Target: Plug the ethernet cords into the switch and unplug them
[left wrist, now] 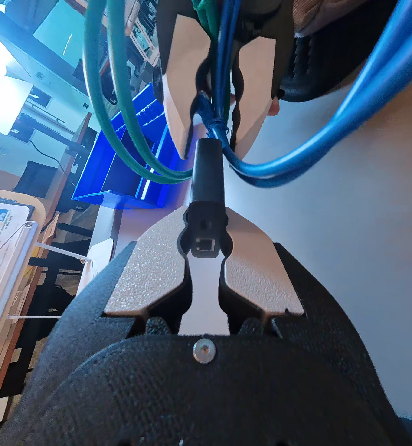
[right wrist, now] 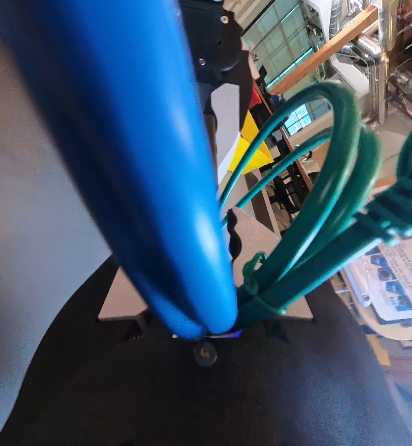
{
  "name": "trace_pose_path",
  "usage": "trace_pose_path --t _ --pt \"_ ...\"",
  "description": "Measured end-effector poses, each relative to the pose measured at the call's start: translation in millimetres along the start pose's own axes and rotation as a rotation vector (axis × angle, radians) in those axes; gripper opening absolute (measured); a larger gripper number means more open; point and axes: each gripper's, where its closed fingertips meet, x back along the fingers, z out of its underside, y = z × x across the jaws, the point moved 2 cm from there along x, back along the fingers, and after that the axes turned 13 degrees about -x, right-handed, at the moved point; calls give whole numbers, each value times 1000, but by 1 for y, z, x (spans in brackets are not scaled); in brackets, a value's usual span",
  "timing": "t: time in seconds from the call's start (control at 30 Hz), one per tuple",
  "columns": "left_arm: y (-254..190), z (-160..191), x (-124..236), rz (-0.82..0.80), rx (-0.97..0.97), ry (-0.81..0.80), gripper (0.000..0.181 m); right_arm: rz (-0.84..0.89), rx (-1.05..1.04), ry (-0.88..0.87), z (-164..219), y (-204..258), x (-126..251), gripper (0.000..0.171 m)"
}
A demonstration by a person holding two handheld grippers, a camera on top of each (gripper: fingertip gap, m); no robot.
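Left jaws clamp switch, lengthwise | blue cords apparently in right jaws

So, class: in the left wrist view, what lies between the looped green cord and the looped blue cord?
The slim black switch stands between the green cord and blue cord, clamped by the left gripper. The left wrist view shows it.

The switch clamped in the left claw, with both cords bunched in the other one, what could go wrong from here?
1. The left claw pinches only the near end of the black switch; pushing a plug in could lever it loose.
2. The blue cord and green cord loop across the switch and could snag.
3. In the right wrist view the blue cord blocks most of the picture, so aiming may be hard.
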Motion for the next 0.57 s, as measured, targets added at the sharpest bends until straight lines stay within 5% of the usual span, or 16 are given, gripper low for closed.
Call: trace_pose_path --t 0.03,0.13,0.3,0.4,0.43,0.57 --pt "-1 0 -1 0 -7 5 21 -1 32 6 0 3 -1 34" --pt "-3 0 -4 -3 -31 9 21 -1 95 20 -1 9 -4 32" --pt "-4 -5 -4 -19 -68 -19 21 -19 89 13 -5 12 -2 77" --pt "0 -3 -5 -40 -66 -29 22 15 103 28 -6 9 -2 74" --pt "2 -1 -6 -48 -59 -25 23 33 112 36 -6 7 -3 24" --pt "14 7 3 -107 -8 -20 26 111 160 64 -9 1 -2 24"
